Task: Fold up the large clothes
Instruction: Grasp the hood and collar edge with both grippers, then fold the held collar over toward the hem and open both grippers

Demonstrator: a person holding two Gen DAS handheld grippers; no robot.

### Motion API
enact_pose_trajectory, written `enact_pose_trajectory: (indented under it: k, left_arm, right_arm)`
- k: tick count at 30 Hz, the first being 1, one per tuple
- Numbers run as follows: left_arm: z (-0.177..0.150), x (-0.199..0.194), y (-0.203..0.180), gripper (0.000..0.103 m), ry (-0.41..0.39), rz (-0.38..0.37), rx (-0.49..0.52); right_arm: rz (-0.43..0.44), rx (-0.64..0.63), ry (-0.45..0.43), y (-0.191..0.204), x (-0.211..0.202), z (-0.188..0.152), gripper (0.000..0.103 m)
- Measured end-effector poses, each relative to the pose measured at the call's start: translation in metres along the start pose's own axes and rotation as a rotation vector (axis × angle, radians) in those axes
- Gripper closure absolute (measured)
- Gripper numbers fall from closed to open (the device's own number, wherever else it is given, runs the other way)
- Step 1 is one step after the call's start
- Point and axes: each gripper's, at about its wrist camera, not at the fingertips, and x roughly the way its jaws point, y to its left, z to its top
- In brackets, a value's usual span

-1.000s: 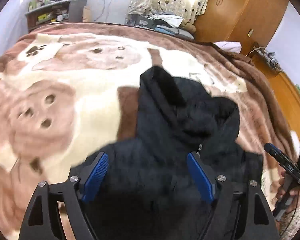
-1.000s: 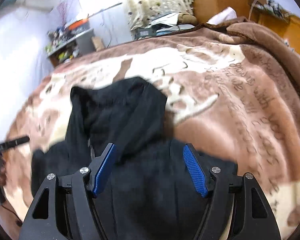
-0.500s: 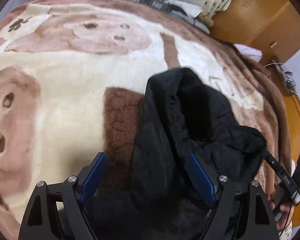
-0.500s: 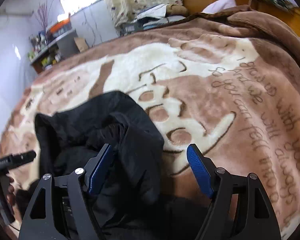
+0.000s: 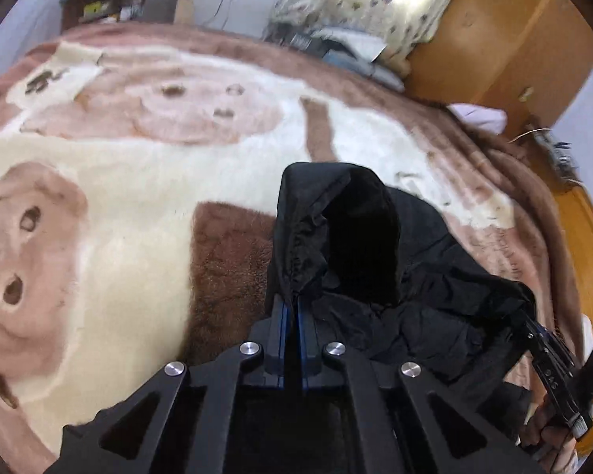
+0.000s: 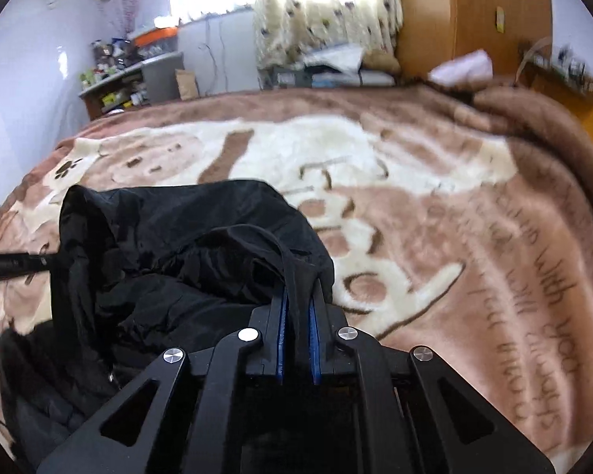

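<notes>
Both grippers, spread wide over the garment a second ago, now clamp it. On the left wrist view, the left gripper (image 5: 292, 312) has its blue pads pressed nearly together on the gathered hem of the hood (image 5: 336, 237), a thin seam of black cloth caught between them. On the right wrist view, the right gripper (image 6: 296, 308) pinches a thicker fold of the same jacket (image 6: 170, 245), which rises in a ridge out of the jaws.

Black and shiny, the jacket lies bunched on the blanket (image 6: 435, 237) that covers the bed, hood raised and open toward the left camera, the body crumpled between the two tools. Nothing is yet folded; by the look of it, this is the opening step, gripping the garment at two points so that it can be lifted and spread flat.

Next, the move likely calls for both hands to rise and draw apart together, so the cloth hangs and opens, then to lay it smooth on the blanket. Slippery fabric and a shallow bite on the left hem may let it slide free, so an even pull seems wise.

Each gripper points forward and slightly down across the bed, low over the blanket. At the far right of the left view, the right gripper shows, held in the person's hand (image 5: 549, 430).
</notes>
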Motion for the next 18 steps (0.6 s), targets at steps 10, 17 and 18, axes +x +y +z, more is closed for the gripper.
enact_pose_trajectory:
  k: [10, 17, 18]
  left_arm:
    - [-0.070, -0.078, 0.031, 0.099, -0.114, -0.161, -0.049]
    - [-0.112, -0.081, 0.058, 0.098, -0.055, -0.184, -0.165]
    - [-0.117, -0.083, 0.059, 0.097, -0.052, -0.189, -0.167]
  right_arm:
    - [-0.005, -0.153, -0.129, 0.009, -0.087, -0.073, 0.094]
    - [0.045, -0.107, -0.076, 0.000, -0.107, -0.119, 0.094]
    - [0.054, -0.084, -0.075, -0.003, -0.110, -0.123, 0.094]
